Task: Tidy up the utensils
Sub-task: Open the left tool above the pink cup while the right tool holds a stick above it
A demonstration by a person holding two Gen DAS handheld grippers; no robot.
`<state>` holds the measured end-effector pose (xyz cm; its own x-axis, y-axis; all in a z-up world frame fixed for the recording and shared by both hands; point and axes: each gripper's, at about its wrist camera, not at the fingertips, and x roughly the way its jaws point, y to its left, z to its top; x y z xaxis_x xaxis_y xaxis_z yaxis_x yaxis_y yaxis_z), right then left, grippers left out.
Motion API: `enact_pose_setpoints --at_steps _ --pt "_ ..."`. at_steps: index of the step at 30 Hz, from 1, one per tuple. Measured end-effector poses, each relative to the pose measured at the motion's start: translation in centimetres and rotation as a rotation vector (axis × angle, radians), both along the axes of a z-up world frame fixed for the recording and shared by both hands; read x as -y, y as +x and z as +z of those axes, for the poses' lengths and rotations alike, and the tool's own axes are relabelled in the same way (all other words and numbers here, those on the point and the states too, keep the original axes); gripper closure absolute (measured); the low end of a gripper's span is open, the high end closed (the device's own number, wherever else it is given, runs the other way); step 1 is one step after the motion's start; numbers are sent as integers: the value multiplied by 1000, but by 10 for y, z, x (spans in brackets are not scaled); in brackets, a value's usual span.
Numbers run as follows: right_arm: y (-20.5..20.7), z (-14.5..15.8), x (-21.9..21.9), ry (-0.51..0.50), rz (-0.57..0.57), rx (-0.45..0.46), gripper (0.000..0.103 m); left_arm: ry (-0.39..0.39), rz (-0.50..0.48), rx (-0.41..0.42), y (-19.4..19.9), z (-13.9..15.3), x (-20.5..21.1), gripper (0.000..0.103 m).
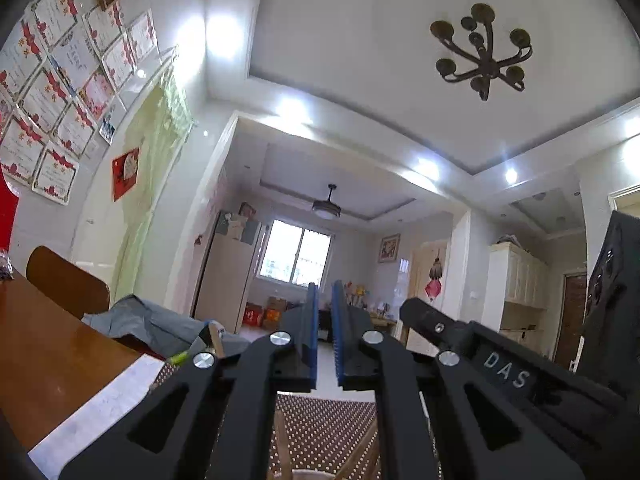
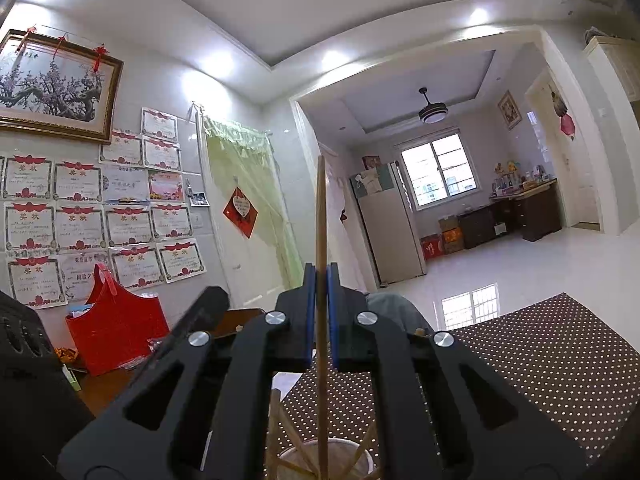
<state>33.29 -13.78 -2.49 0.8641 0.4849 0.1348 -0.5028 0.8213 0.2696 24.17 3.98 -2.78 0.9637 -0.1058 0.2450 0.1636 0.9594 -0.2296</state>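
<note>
In the right wrist view my right gripper (image 2: 320, 270) is shut on a single wooden chopstick (image 2: 320, 208). The stick stands upright between the blue pads, and its lower end reaches down into a pale round cup (image 2: 348, 446) just under the jaws. Several more chopsticks (image 2: 276, 428) lean in that cup. In the left wrist view my left gripper (image 1: 325, 290) is shut, with only a thin slit between its blue pads and nothing in it. Below it are a few chopstick tops (image 1: 282, 440) and a sliver of the cup's rim (image 1: 306, 474).
The cup stands on a brown mat with white dots (image 2: 540, 360) over a wooden table (image 1: 52, 352). A red bag (image 2: 116, 332) sits at the far left of the table. Grey cloth (image 1: 160, 328) and a chair back (image 1: 66, 280) lie beyond it. White paper (image 1: 100, 404) edges the mat.
</note>
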Motion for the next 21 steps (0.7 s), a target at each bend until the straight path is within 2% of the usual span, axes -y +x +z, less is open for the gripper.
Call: enact_pose_setpoints --at_steps 2,4,7,10,14,17,21 --pt "-2 0 0 -7 -2 1 97 -11 -27 -28 0 1 -3 94" --pt "-3 0 1 -9 1 -1 97 -18 -35 -54 -3 4 -7 74" --pt "-5 1 4 -3 -3 -1 97 -30 -57 -61 -10 9 -11 68" --pt "-12 6 6 -8 -7 10 97 -16 -80 -105 -14 13 -12 63" --pt "-27 13 6 -34 -13 29 97 12 -78 -216 -21 18 -15 61" --pt "-38 16 7 -42 -19 44 97 0 -101 -301 -28 14 -21 61" --pt "-48 19 8 -48 -23 51 97 31 -102 -398 -37 1 -16 61"
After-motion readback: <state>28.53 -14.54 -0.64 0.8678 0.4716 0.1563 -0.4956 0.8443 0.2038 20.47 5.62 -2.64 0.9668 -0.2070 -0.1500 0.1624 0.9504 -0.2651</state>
